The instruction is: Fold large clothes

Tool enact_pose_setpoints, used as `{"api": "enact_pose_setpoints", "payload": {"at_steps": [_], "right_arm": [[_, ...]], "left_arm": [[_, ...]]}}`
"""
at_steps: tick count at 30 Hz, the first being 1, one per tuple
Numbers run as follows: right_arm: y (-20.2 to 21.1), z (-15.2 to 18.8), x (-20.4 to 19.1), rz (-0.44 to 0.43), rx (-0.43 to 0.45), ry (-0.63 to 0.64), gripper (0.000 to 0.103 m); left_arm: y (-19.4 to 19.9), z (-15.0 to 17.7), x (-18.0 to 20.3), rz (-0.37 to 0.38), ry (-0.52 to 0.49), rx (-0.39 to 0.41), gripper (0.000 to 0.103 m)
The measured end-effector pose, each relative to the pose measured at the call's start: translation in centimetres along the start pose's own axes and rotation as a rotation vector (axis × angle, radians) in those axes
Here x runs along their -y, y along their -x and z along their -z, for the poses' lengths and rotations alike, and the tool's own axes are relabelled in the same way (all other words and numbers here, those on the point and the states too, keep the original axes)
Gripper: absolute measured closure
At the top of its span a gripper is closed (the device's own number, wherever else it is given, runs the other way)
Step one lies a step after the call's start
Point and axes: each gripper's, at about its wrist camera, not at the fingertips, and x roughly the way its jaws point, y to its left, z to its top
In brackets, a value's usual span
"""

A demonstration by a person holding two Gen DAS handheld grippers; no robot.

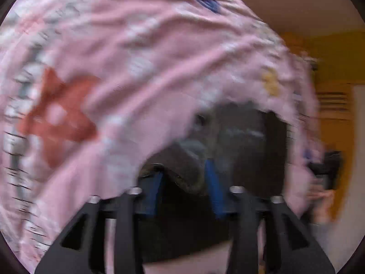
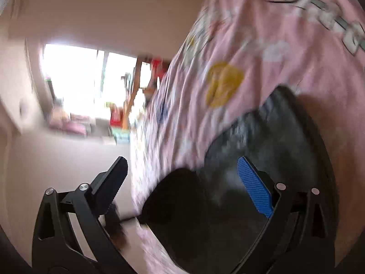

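Observation:
A large pink garment (image 1: 127, 73) with red, blue and yellow prints hangs in the air and fills most of the left wrist view. It has a dark grey collar part (image 1: 180, 166). My left gripper (image 1: 184, 178) is shut on that dark part, with the blue pads close together. In the right wrist view the same pink garment (image 2: 239, 52) hangs to the right with a yellow print. My right gripper (image 2: 182, 180) is open wide, and dark fabric (image 2: 228, 182) lies between its fingers without being clamped. The frames are blurred by motion.
A bright window (image 2: 91, 80) and a shelf with coloured items (image 2: 118, 118) are at the left in the right wrist view. A yellow wall and wooden door (image 1: 335, 105) are at the right in the left wrist view, where a hand holding a dark device (image 1: 326, 178) also shows.

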Motion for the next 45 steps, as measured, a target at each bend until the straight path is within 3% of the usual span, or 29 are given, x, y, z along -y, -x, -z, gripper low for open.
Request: {"api": "enact_pose_setpoints", "payload": {"at_steps": [1, 2, 4, 6, 8, 10, 11, 12, 13, 16, 19, 23, 26, 29, 32, 33, 34, 36, 42, 45], "right_arm": [[0.0, 1.9, -0.2, -0.011, -0.053, 0.021, 0.009], [0.3, 3.7, -0.4, -0.022, -0.085, 0.023, 0.009], [2.4, 9.1, 0.2, -0.111, -0.159, -0.012, 0.009], [5.1, 13.4, 0.5, -0.144, -0.18, 0.032, 0.009], [7.6, 17.5, 0.2, -0.064, -0.201, 0.141, 0.009], [10.4, 21.3, 0.5, 0.086, -0.228, 0.127, 0.009], [11.5, 22.1, 0.5, 0.088, -0.228, 0.103, 0.009], [13.5, 23.2, 0.0, 0.083, -0.172, 0.085, 0.009], [14.9, 23.7, -0.7, 0.085, -0.132, 0.091, 0.009], [16.3, 23.6, -2.2, 0.168, -0.056, 0.145, 0.009], [15.9, 22.0, -3.0, 0.226, -0.014, 0.133, 0.009], [14.6, 19.7, -6.8, 0.273, 0.059, 0.124, 0.009], [13.0, 18.4, -9.5, 0.319, 0.102, 0.121, 0.009], [9.8, 17.7, -10.2, 0.394, 0.08, 0.076, 0.009], [5.3, 18.0, -9.7, 0.519, 0.014, 0.078, 0.009], [3.6, 18.2, -9.2, 0.613, 0.002, 0.103, 0.009], [2.1, 18.5, -8.5, 0.765, 0.005, 0.132, 0.009], [-0.3, 19.0, -6.6, 0.881, 0.001, 0.136, 0.009], [-6.5, 20.0, -1.9, 0.869, -0.071, 0.114, 0.009], [-8.8, 19.7, -0.4, 0.892, -0.093, 0.151, 0.009]], "left_arm": [[0.3, 0.0, 0.0, 0.051, 0.03, -0.02, 0.016], [1.0, 0.2, 0.3, 0.081, 0.084, -0.016, 0.008], [2.5, 0.5, 1.6, 0.069, 0.118, 0.012, 0.008], [3.6, 1.5, 3.1, -0.018, 0.139, 0.023, 0.008], [5.0, 3.4, 5.2, -0.151, 0.168, 0.039, 0.008], [6.1, 5.9, 7.4, -0.257, 0.189, 0.031, 0.008], [6.6, 7.4, 8.9, -0.308, 0.181, 0.034, 0.008], [6.9, 8.7, 10.7, -0.357, 0.155, 0.033, 0.008], [7.1, 9.6, 11.7, -0.364, 0.126, 0.044, 0.008], [7.0, 13.2, 15.9, -0.388, 0.036, 0.103, 0.008], [5.9, 15.8, 18.0, -0.467, -0.002, 0.186, 0.008], [3.4, 16.8, 17.9, -0.458, 0.003, 0.15, 0.008], [1.6, 16.7, 17.5, -0.485, -0.076, 0.123, 0.008], [0.3, 16.7, 16.5, -0.525, -0.153, 0.097, 0.008], [-1.3, 17.5, 15.6, -0.603, -0.234, 0.107, 0.008], [-1.8, 17.7, 15.3, -0.614, -0.25, 0.105, 0.008], [-2.7, 17.9, 14.8, -0.623, -0.267, 0.099, 0.008], [-5.0, 18.3, 13.6, -0.643, -0.288, 0.076, 0.008], [-11.9, 18.1, 9.0, -0.657, -0.274, 0.003, 0.008], [-13.5, 17.1, 7.2, -0.658, -0.249, 0.019, 0.008]]}}
